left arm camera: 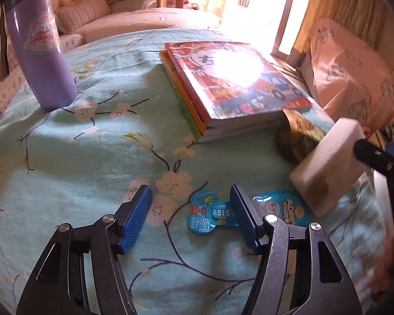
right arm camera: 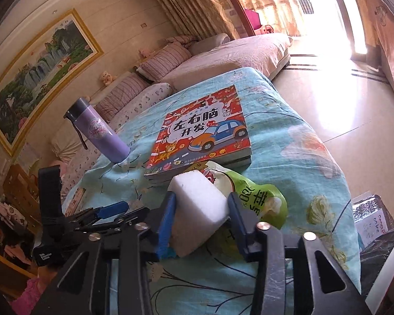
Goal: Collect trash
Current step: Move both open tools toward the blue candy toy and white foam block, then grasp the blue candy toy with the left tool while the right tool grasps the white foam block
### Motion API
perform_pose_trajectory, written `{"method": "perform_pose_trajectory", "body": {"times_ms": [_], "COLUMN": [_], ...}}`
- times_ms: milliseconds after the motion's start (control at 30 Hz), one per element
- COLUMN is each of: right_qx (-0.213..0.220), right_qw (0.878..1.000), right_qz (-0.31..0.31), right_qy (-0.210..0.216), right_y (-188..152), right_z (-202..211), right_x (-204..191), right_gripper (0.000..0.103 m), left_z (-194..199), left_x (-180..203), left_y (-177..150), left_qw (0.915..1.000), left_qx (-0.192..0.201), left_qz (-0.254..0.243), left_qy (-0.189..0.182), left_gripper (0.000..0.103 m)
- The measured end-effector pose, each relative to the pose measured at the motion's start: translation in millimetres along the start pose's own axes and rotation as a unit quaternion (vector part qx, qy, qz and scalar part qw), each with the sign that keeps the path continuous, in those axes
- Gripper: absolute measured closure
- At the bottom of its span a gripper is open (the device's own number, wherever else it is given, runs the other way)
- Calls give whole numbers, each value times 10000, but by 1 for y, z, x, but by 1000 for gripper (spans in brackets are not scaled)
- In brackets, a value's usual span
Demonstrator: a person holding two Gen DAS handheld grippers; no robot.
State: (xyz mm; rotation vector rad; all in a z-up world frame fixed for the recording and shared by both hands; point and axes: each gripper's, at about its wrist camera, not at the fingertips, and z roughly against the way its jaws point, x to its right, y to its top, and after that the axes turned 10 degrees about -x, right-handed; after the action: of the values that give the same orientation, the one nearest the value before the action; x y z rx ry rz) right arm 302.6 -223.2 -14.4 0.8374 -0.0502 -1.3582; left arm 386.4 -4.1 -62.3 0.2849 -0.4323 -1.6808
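My left gripper [left arm camera: 190, 210] hangs open just over the floral tablecloth [left arm camera: 92, 157]. A flat blue snack wrapper [left arm camera: 210, 216] lies between its blue pads, close to the right pad [left arm camera: 243, 218], and neither pad presses it. A second blue wrapper [left arm camera: 283, 207] lies just right of that finger. My right gripper [right arm camera: 202, 210] is shut on a white foam block [right arm camera: 197, 207], which also shows at the right of the left wrist view as the white block [left arm camera: 325, 168]. A green pouch [right arm camera: 257, 197] lies beyond the block, against the books.
A stack of picture books [right arm camera: 202, 134] lies mid-table. A purple bottle [left arm camera: 42, 52] stands at the far left. The table edge drops to a bright tiled floor [right arm camera: 341, 105] on the right. A sofa with pillows [right arm camera: 223, 52] lies behind.
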Motion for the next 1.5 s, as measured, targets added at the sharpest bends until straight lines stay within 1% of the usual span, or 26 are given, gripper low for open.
{"method": "perform_pose_trajectory", "body": {"times_ms": [33, 100, 267, 400, 500, 567, 667, 700, 733, 800, 833, 933, 1000, 1033, 1100, 1167, 1200, 1233, 1267, 1300, 1333, 1400, 1500], "right_qx": [7, 23, 24, -8, -113, -194, -347, -416, -483, -552, -570, -511, -472, -445, -418, -396, -395, -392, -383, -378, -376, -384, -408], "right_qw": [10000, 9999, 9996, 9991, 9990, 9989, 9985, 9984, 9982, 9982, 9982, 9985, 9987, 9988, 9990, 9990, 9990, 9990, 9991, 9991, 9990, 9990, 9987], "right_qz": [-23, -82, -253, -375, -390, -376, -351, -306, -252, -198, -168, -185, -180, -149, -73, -1, 39, 58, 73, 92, 118, 160, 228], "right_qy": [23, 57, 160, 175, 196, 208, 239, 239, 241, 113, 30, -37, -80, -115, -166, -199, -202, -193, -188, -190, -197, -184, -207], "right_y": [-3, -11, -38, -64, -84, -98, -114, -121, -126, -134, -136, -137, -135, -133, -130, -127, -125, -124, -124, -124, -123, -121, -120], "right_z": [4, 14, 37, 55, 64, 70, 74, 74, 74, 74, 74, 75, 76, 77, 76, 75, 74, 74, 74, 73, 72, 68, 62], "right_x": [1, 6, 14, 19, 20, 19, 17, 16, 14, 14, 14, 16, 15, 14, 11, 7, 6, 5, 4, 3, 2, 0, -3], "right_gripper": [69, 71, 72, 72, 73, 73, 73, 73, 69, 67, 64, 55, 53, 53, 50, 48, 48, 48, 48, 48, 48, 48, 48], "left_z": [2, 8, 28, 50, 65, 72, 83, 86, 88, 92, 93, 92, 90, 86, 80, 79, 79, 80, 80, 81, 80, 78, 88], "left_x": [3, 7, 19, 35, 44, 46, 49, 51, 54, 62, 66, 78, 87, 92, 95, 96, 97, 97, 96, 95, 95, 92, 89], "left_y": [-4, -14, -52, -96, -121, -134, -145, -148, -150, -154, -155, -154, -153, -151, -147, -143, -143, -144, -147, -151, -155, -164, -173], "left_qw": [10000, 9997, 9983, 9950, 9921, 9901, 9866, 9848, 9829, 9771, 9730, 9610, 9535, 9517, 9522, 9547, 9563, 9571, 9578, 9604, 9627, 9657, 9688], "left_qx": [-2, -46, -231, -397, -448, -504, -401, -331, -261, -107, -32, 69, 105, 89, 49, -75, -116, -169, -240, -271, -404, -542, -481], "left_qz": [-66, -210, -453, -790, -1071, -1184, -1453, -1590, -1723, -2039, -2220, -2660, -2890, -2945, -2907, -2799, -2742, -2686, -2615, -2518, -2443, -2314, -2247], "left_qy": [-26, -120, -281, -466, -482, -555, -632, -612, -596, -593, -624, -753, -851, -865, -936, -1003, -1008, -1073, -1167, -1158, -1091, -1045, -928], "left_gripper": [47, 52, 52, 52, 53, 53, 52, 52, 52, 52, 52, 52, 52, 51, 49, 52, 56, 65, 67, 67, 68, 69, 69]}}
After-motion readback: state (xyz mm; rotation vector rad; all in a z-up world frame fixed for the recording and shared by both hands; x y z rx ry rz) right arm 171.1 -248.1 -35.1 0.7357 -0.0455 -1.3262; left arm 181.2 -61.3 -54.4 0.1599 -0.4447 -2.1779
